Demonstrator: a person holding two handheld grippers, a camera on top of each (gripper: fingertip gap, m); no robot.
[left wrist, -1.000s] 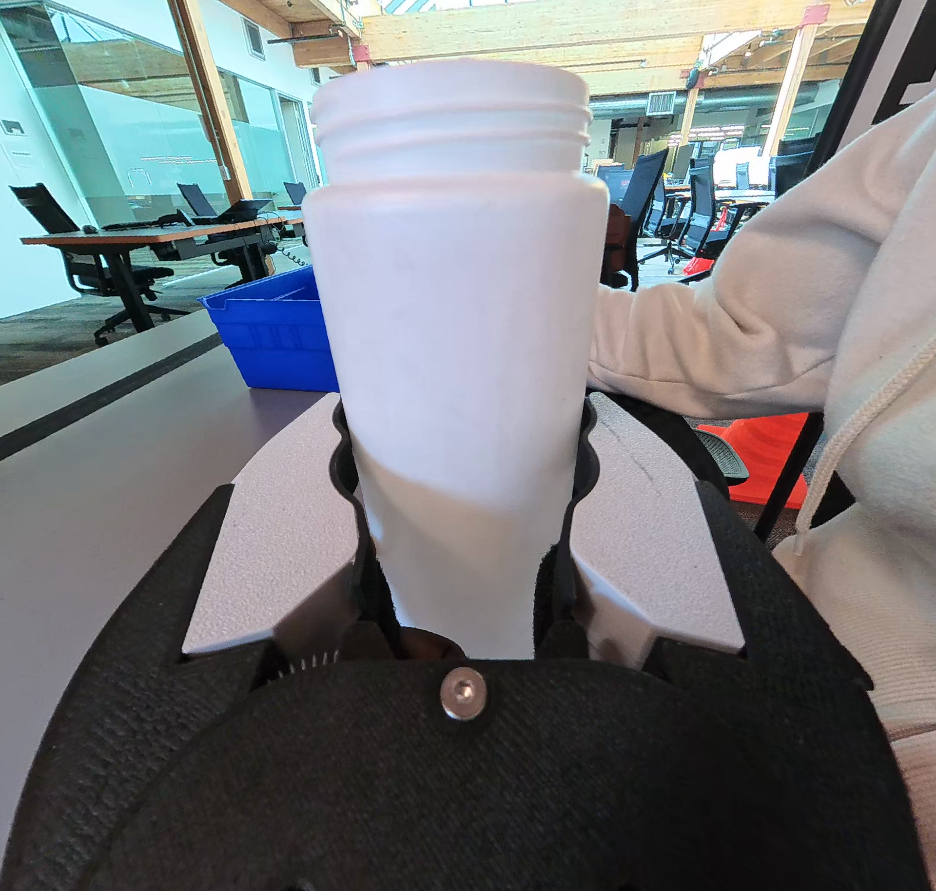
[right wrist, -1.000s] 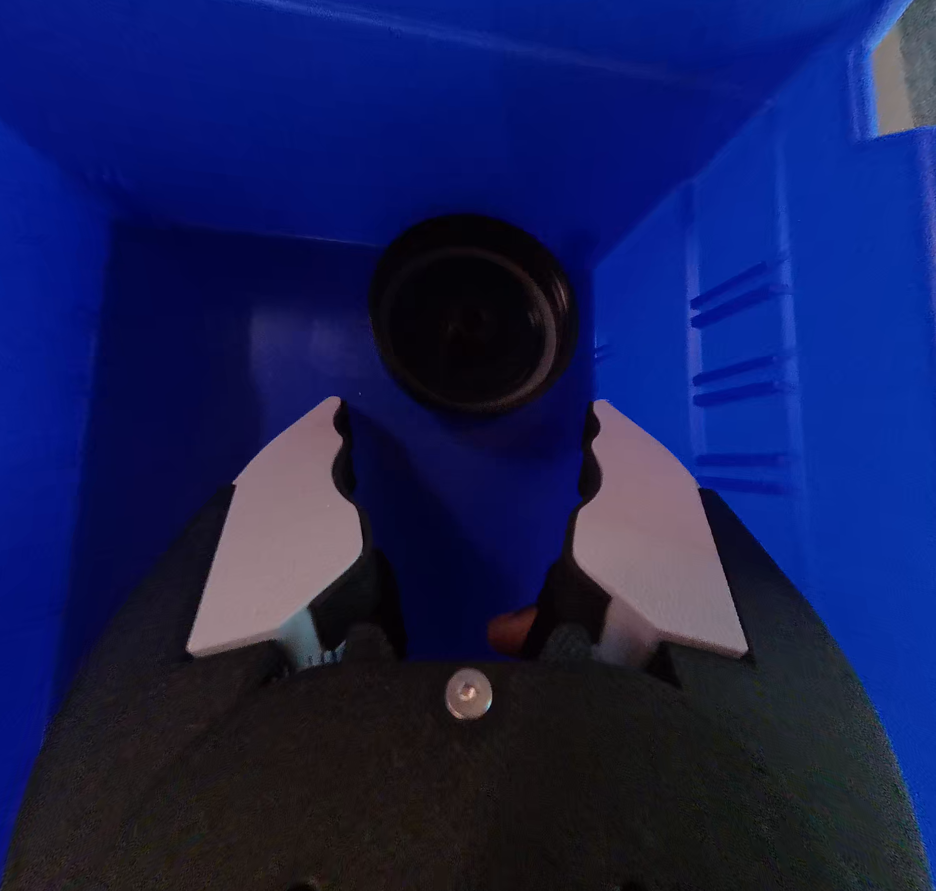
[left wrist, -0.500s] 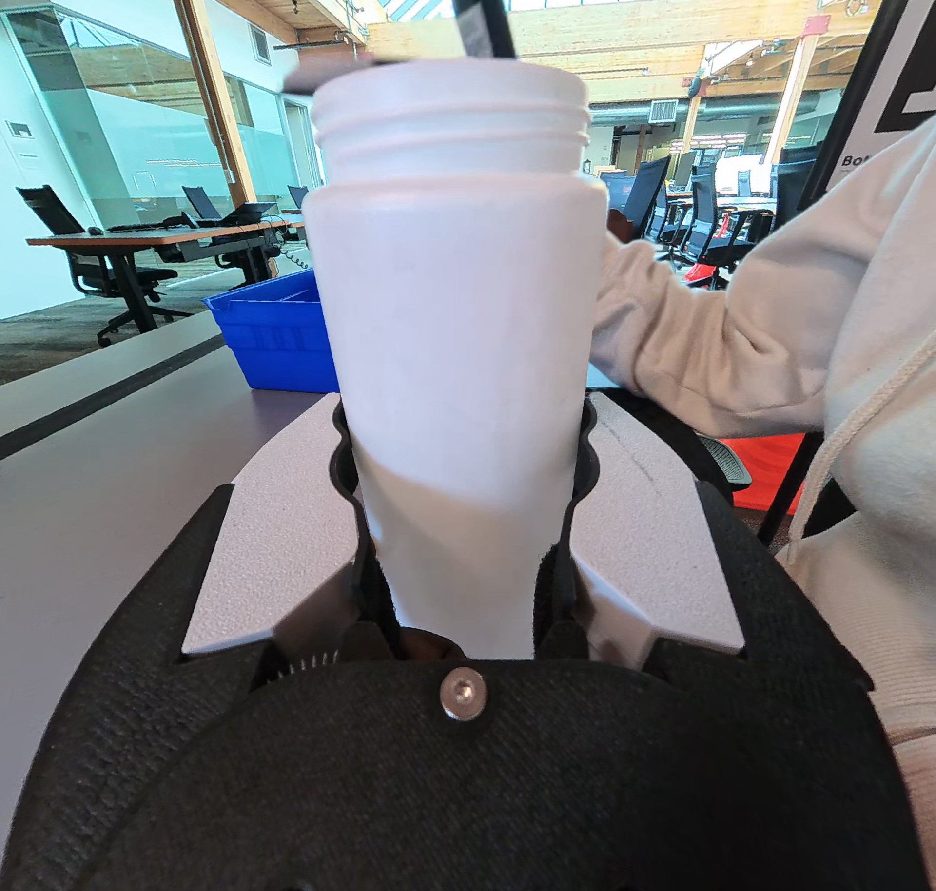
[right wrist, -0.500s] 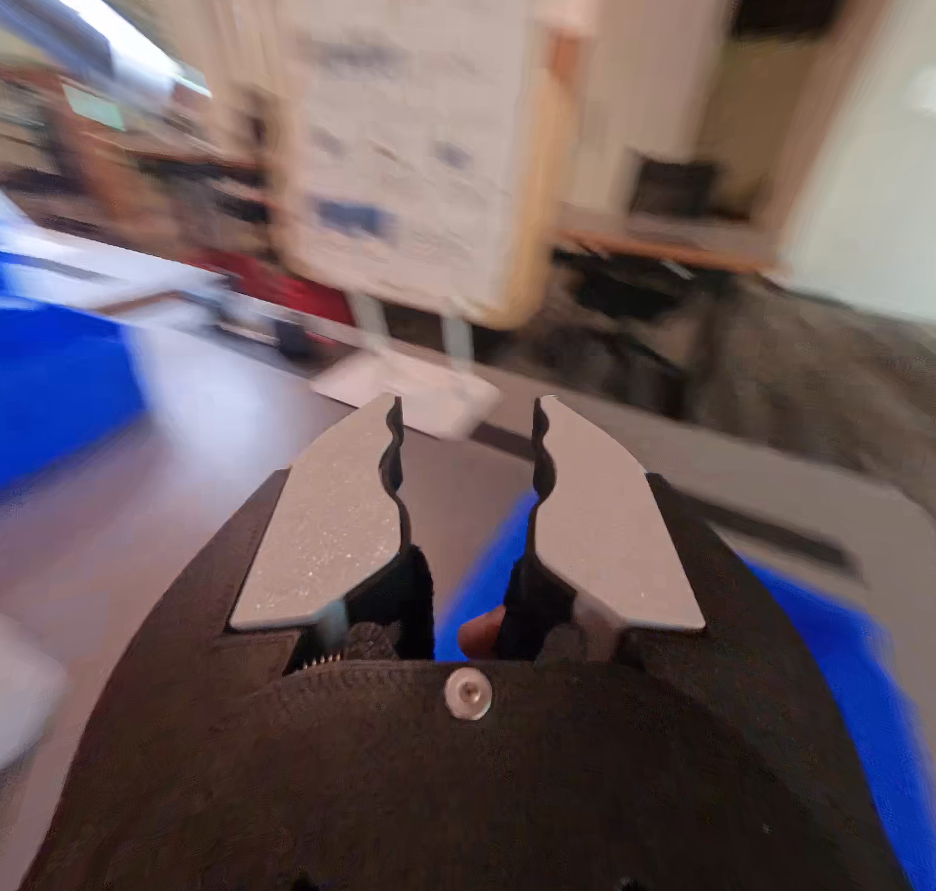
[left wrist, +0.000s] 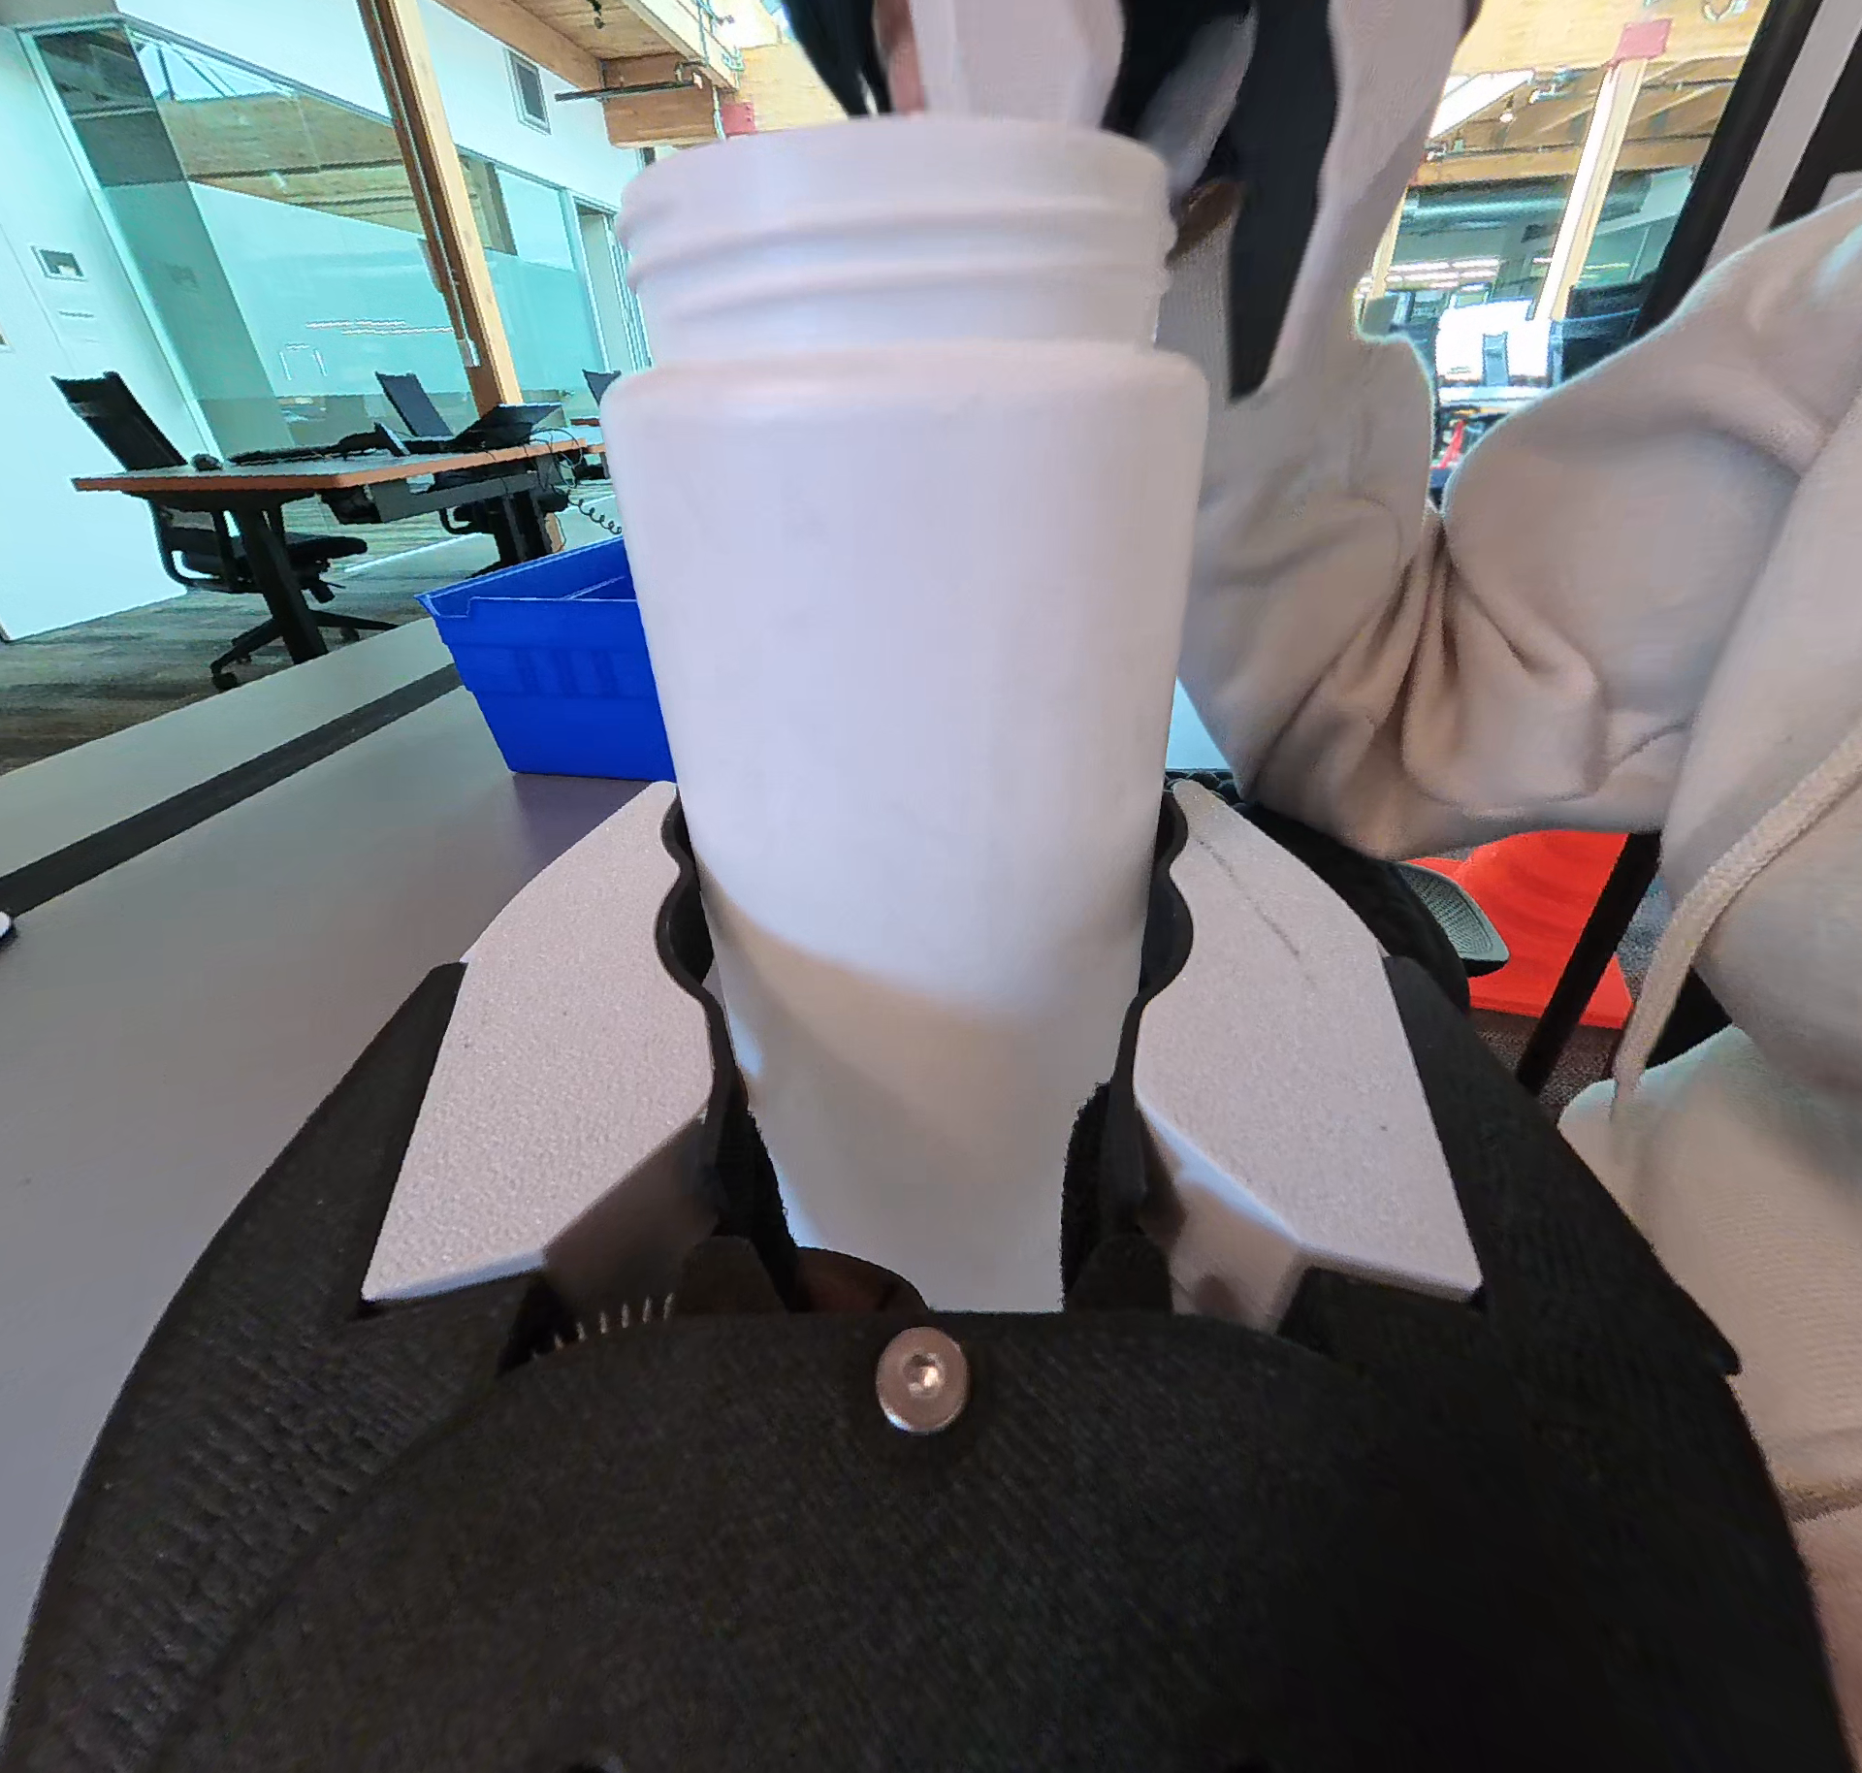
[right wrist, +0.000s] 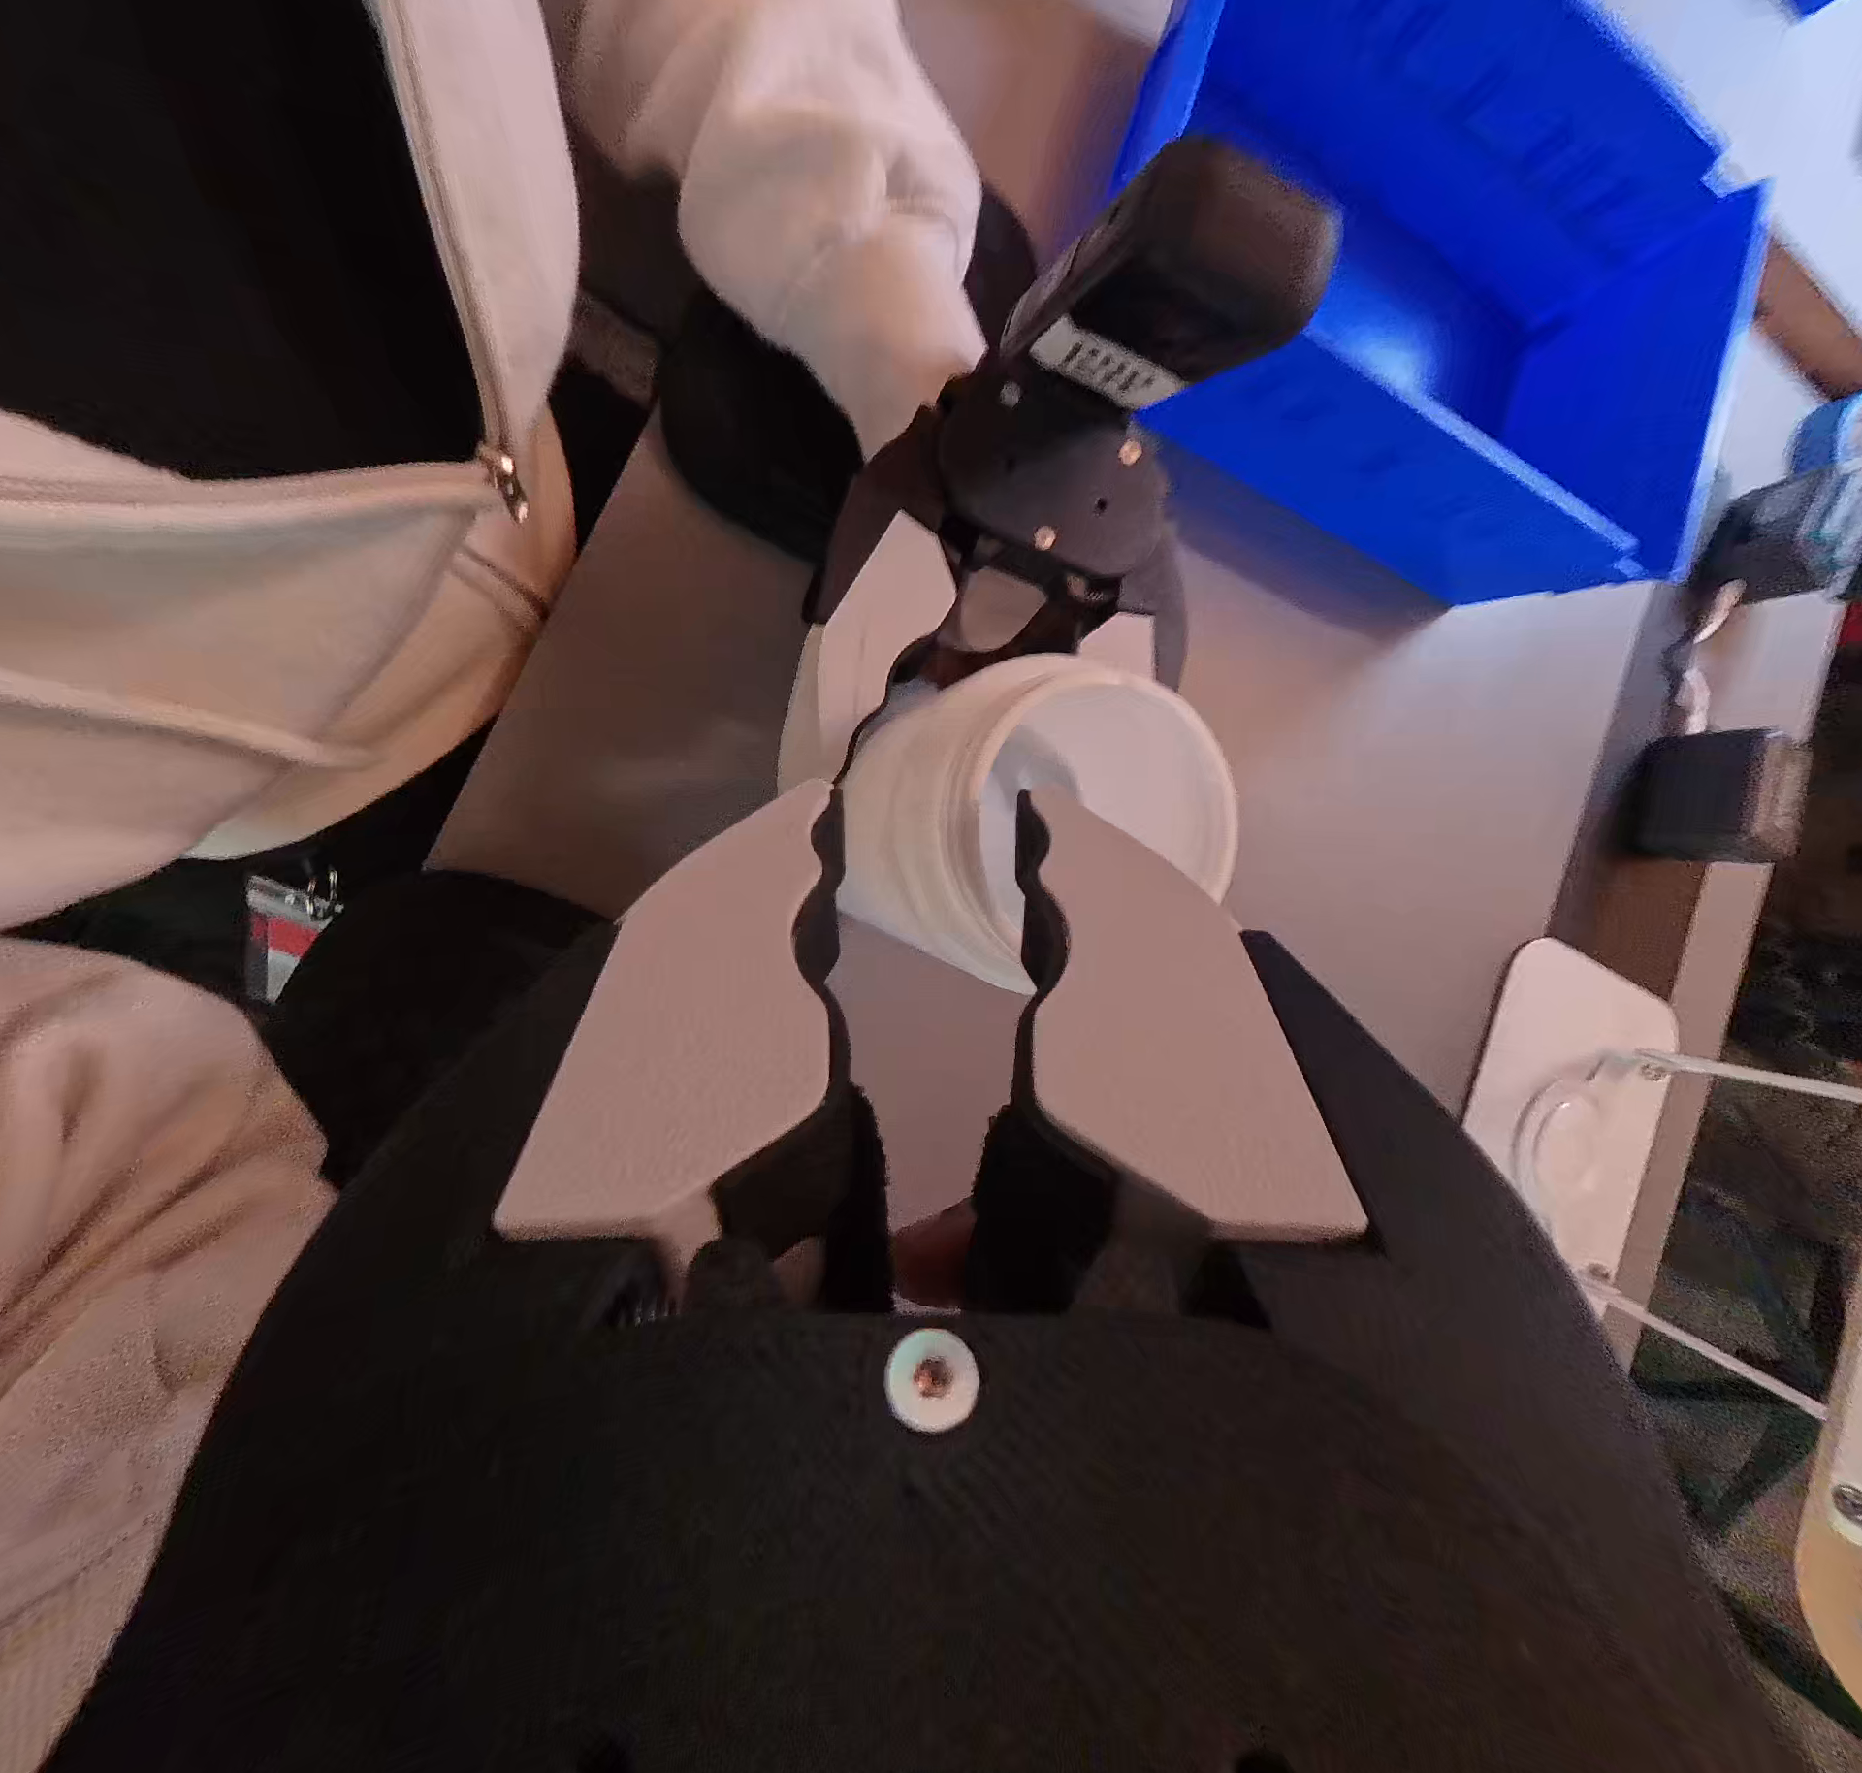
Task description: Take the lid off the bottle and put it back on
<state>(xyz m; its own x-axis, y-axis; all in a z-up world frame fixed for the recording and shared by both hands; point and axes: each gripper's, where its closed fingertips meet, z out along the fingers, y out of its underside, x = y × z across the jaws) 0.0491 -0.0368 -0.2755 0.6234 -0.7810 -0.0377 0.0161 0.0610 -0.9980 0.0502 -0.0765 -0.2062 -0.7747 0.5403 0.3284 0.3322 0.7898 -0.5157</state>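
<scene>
My left gripper (left wrist: 912,959) clamps the white bottle (left wrist: 907,636) upright over the grey table (left wrist: 202,969); its threaded mouth is uncovered and I see nothing inside. My right gripper (right wrist: 922,813) hangs just above that mouth, fingers parted and holding nothing. The blue bin (right wrist: 1491,314) sits beyond; a cream sleeve (left wrist: 1461,616) crowds the right side.
</scene>
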